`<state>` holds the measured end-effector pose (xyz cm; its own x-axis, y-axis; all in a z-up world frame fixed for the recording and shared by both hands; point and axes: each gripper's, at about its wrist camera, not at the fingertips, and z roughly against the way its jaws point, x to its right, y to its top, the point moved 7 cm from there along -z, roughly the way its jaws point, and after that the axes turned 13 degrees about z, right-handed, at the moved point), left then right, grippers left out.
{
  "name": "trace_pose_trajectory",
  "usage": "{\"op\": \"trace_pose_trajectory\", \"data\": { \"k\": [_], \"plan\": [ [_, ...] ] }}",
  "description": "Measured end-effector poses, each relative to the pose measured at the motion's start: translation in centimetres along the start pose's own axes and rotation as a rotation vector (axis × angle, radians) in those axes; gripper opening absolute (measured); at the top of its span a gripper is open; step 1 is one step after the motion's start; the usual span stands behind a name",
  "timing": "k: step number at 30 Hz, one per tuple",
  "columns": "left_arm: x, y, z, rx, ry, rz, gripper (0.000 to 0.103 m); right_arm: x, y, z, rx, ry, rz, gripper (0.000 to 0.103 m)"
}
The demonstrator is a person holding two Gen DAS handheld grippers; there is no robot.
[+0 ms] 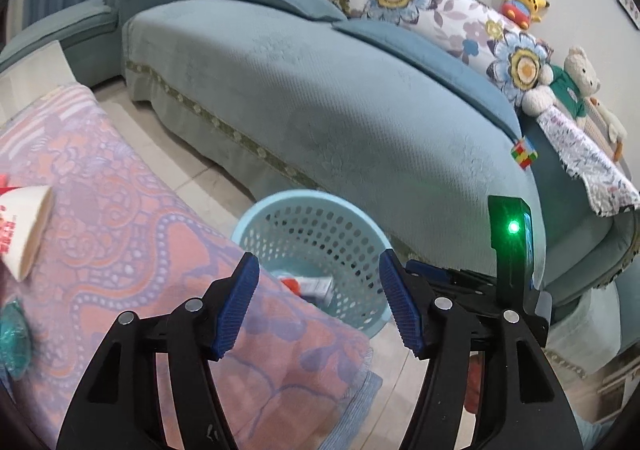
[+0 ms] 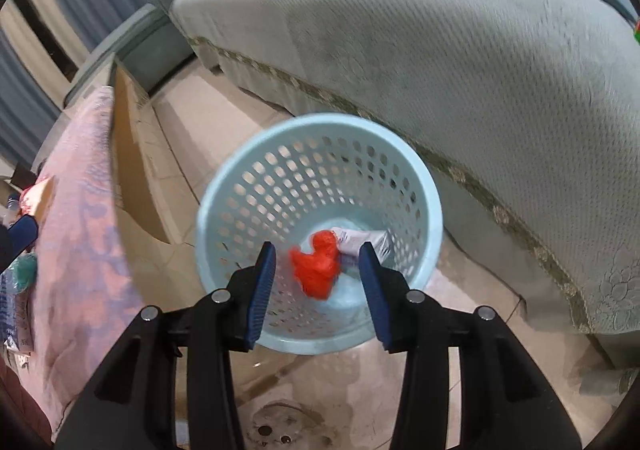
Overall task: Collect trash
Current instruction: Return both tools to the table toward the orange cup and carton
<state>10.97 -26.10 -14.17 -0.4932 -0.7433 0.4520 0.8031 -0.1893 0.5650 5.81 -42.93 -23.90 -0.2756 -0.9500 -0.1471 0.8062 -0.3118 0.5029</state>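
Observation:
A light blue perforated waste basket stands on the tiled floor between the table and the sofa. Inside it lie a crumpled red wrapper and a white carton. My right gripper is open and empty, held above the basket's near rim. My left gripper is open and empty over the table's corner, with the basket beyond it. A white paper cup with red print lies on its side on the table at the far left.
The table carries a pink and purple patterned cloth. A teal object sits at its left edge. A light blue sofa with floral cushions, plush toys and a Rubik's cube fills the background. A cardboard box stands beside the table.

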Motion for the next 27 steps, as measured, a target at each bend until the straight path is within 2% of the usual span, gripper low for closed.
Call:
{"op": "trace_pose_trajectory", "data": {
  "k": [4,7,9,12,17,19,21,27],
  "plan": [
    [-0.6,1.1,3.7,0.072,0.001,0.036,0.061,-2.9,1.6,3.0,0.106,-0.004,0.103,0.04],
    [-1.6,1.8,8.2,0.163,0.002,0.077,0.072,-5.1,2.5,5.4,0.178,-0.03,0.196,0.04],
    [-2.7,1.8,11.6,0.236,0.026,0.094,0.074,-7.4,3.1,7.5,0.232,-0.027,0.262,0.04],
    [-5.6,1.2,16.5,0.33,0.097,0.149,0.076,-11.0,3.4,10.1,0.302,0.018,0.334,0.047],
    [-12.7,-1.1,23.4,0.435,0.266,0.286,0.077,-18.2,3.0,13.2,0.381,0.125,0.446,0.048],
    [-15.5,-2.2,24.9,0.445,0.336,0.336,0.077,-20.9,2.7,13.7,0.398,0.158,0.482,0.051],
    [-18.3,-3.4,25.5,0.419,0.365,0.389,0.077,-24.0,2.2,13.6,0.39,0.199,0.527,0.052],
    [-23.8,-6.0,23.9,0.33,0.377,0.505,0.075,-30.7,0.2,12.5,0.346,0.304,0.604,0.052]
  ]
}}
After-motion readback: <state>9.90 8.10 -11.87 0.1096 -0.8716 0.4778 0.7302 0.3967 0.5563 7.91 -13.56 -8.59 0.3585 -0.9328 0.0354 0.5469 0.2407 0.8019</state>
